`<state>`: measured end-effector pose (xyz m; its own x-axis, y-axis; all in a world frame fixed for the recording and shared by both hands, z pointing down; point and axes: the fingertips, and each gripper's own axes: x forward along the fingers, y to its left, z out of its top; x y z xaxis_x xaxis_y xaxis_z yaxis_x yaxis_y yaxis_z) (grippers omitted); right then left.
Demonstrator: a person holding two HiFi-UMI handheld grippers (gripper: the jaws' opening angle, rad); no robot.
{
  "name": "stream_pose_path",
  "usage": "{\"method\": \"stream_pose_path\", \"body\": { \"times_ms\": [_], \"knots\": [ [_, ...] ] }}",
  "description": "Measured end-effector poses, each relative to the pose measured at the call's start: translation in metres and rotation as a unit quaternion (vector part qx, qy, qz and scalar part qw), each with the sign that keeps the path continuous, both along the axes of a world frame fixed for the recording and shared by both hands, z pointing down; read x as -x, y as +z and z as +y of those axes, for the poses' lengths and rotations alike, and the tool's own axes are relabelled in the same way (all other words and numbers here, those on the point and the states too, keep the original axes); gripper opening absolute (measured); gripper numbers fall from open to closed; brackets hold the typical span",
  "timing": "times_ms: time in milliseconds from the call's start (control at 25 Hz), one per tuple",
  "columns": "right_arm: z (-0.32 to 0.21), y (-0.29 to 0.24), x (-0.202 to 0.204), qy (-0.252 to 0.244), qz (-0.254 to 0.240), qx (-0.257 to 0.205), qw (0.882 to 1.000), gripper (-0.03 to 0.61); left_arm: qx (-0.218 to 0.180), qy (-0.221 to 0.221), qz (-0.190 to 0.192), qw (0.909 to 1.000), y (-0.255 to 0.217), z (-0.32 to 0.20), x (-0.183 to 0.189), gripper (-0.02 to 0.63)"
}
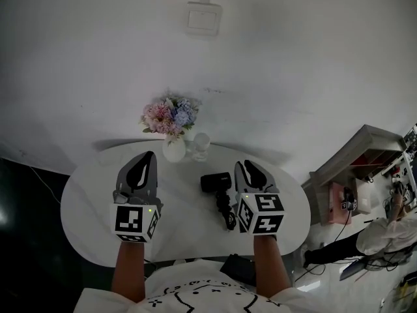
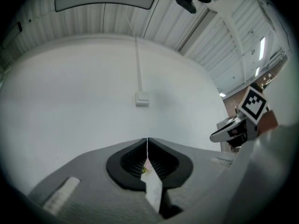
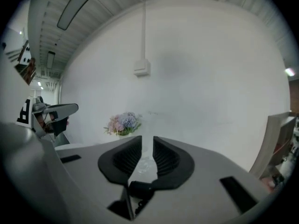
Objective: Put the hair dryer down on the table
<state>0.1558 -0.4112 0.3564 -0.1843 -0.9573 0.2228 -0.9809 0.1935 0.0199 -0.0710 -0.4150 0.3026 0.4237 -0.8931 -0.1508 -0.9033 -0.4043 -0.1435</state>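
A black hair dryer (image 1: 218, 182) lies on the white round table (image 1: 91, 207), its handle and cord trailing toward me. Just to its right, my right gripper (image 1: 245, 165) hovers with its jaws a narrow gap apart and nothing between them. In the right gripper view the same gripper (image 3: 147, 140) shows that gap, with the hair dryer (image 3: 139, 189) low beneath the jaws. My left gripper (image 1: 147, 156) is held over the table's left half, well clear of the dryer. The left gripper view has it (image 2: 147, 141) tilted up at the wall, jaws meeting and holding nothing.
A white vase of pink and blue flowers (image 1: 171, 119) and a small clear glass (image 1: 201, 145) stand at the table's far edge by the wall. A shelf unit with clutter (image 1: 365, 158) is off to the right. A wall switch (image 1: 203, 19) sits high on the wall.
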Motion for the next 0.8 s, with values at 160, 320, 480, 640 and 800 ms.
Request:
{"method": "stream_pose_path", "body": {
  "times_ms": [160,320,480,640,800],
  "knots": [
    [0.007,-0.028,-0.002,-0.001,0.015,-0.046,0.999,-0.001,-0.01,0.002,-0.001,0.9999,-0.008,0.001,-0.002,0.02],
    [0.015,-0.053,0.004,-0.027,0.008,-0.091,0.995,-0.002,-0.021,0.007,-0.008,0.9997,-0.017,0.003,-0.002,0.02],
    [0.027,-0.086,0.008,-0.04,0.034,-0.156,0.986,-0.002,-0.034,0.008,-0.011,0.9993,-0.027,0.006,0.002,0.02],
    [0.038,-0.116,0.009,-0.033,0.068,-0.218,0.973,-0.002,-0.048,0.01,-0.015,0.9987,-0.039,0.008,0.005,0.02],
    [0.046,-0.137,0.01,-0.027,0.083,-0.255,0.963,-0.002,-0.063,0.013,-0.019,0.9978,-0.05,0.011,0.008,0.02]
  ]
}}
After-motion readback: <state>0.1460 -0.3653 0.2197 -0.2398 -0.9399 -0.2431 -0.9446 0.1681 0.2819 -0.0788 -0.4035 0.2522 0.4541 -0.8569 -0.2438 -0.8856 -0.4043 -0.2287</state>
